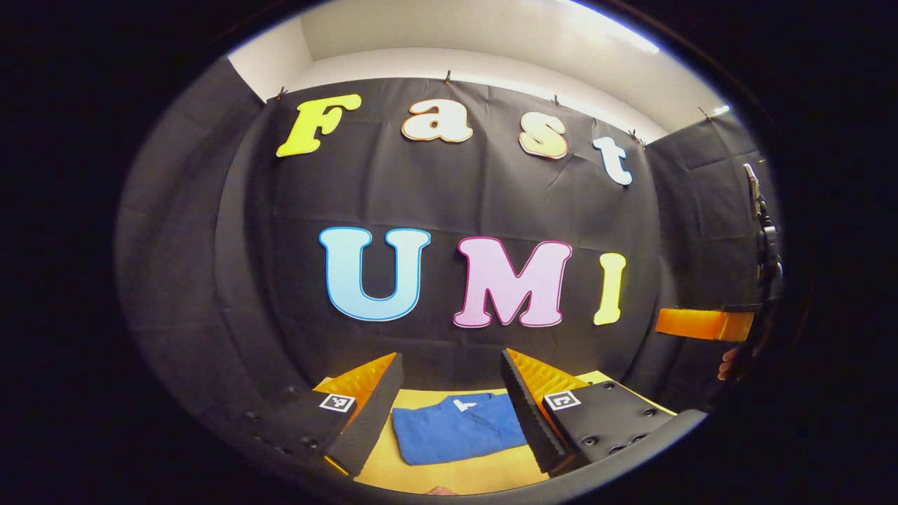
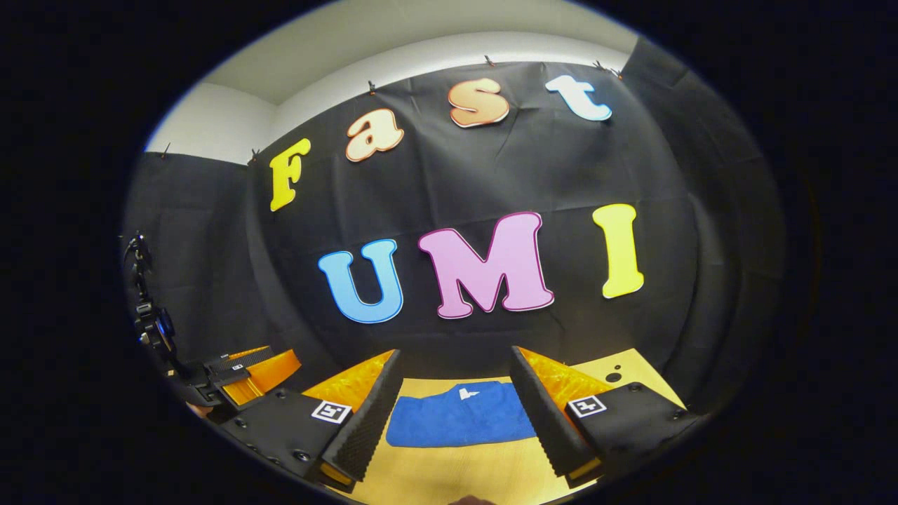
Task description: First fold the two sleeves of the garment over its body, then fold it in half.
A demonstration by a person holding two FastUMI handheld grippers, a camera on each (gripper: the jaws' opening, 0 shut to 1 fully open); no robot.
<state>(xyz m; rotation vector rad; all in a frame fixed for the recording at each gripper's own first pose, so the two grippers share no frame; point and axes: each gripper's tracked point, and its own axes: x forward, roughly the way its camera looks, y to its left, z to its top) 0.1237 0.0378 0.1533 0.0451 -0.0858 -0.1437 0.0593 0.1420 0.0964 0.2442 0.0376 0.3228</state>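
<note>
A blue garment [image 1: 456,428] lies folded into a compact rectangle on the yellow table [image 1: 456,473], a small white tag showing near its far edge. In the left gripper view my left gripper [image 1: 449,414] hangs open above it, its fingers spread to either side of the cloth and holding nothing. The right gripper view shows the same blue garment [image 2: 459,423] on the table [image 2: 463,470] with my right gripper [image 2: 456,414] open over it, empty. The right gripper [image 1: 701,324] also appears at the far right of the left gripper view, and the left gripper [image 2: 245,372] at the lower left of the right gripper view.
Black cloth walls close the booth behind and on both sides of the table. A camera on a stand [image 2: 151,315] sits at the left wall, seen also as a stand [image 1: 765,238] at the right edge of the left gripper view.
</note>
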